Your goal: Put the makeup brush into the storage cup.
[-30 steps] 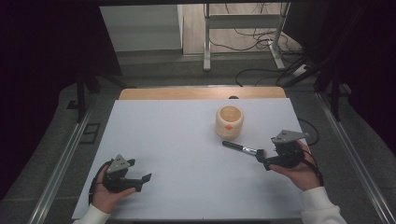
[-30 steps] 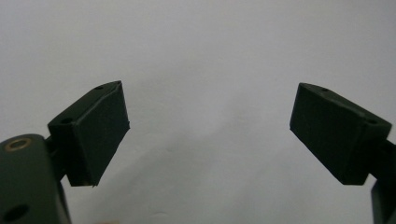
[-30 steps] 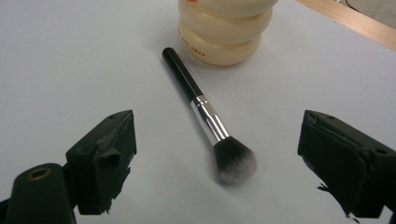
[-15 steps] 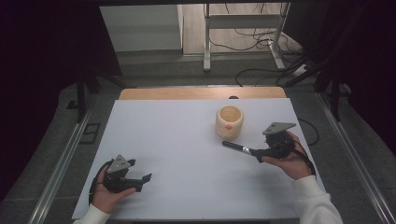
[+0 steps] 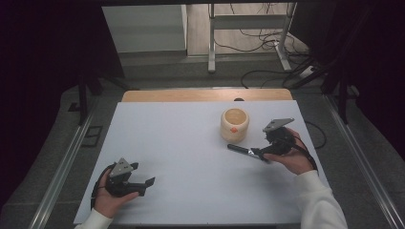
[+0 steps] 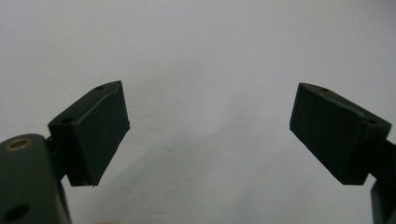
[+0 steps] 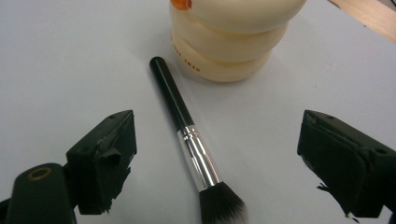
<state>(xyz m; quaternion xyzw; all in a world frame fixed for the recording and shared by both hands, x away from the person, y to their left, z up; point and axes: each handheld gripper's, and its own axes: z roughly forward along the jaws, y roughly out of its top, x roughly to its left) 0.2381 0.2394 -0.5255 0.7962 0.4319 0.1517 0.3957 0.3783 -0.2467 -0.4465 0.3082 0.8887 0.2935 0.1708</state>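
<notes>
Starting nearest the person, we see the left hand point(image 5: 107, 198) at the near left corner of the white rectangular table point(image 5: 191, 143), holding the left gripper point(image 5: 143, 183), a black two-jaw tool with a grey three-cornered plate on top. In the left gripper view its two black jaws stand wide apart with bare white tabletop between them, gripping nothing.

Farther in and to the right, we find the right hand point(image 5: 289, 157), in a white sleeve point(image 5: 317, 205), holding the right gripper point(image 7: 215, 158), the same kind of black tool. In the right gripper view its jaws are spread wide, and between them, touching neither, lies a makeup brush with a glossy black handle, silver metal ferrule and dark bristles point(image 7: 187, 130). The brush lies flat on the table, bristles toward the gripper and handle tip pointing away. In the high view the brush point(image 5: 241, 150) reaches leftward from the gripper.

Just beyond the handle tip we see a cream-coloured round ridged pot with an orange mark on its side point(image 5: 234, 124), upright and open at the top. The handle tip sits just beside its base; we cannot tell whether they touch.

At the far edge, a strip of bare wooden tabletop point(image 5: 205, 95) shows beyond the white surface.
</notes>
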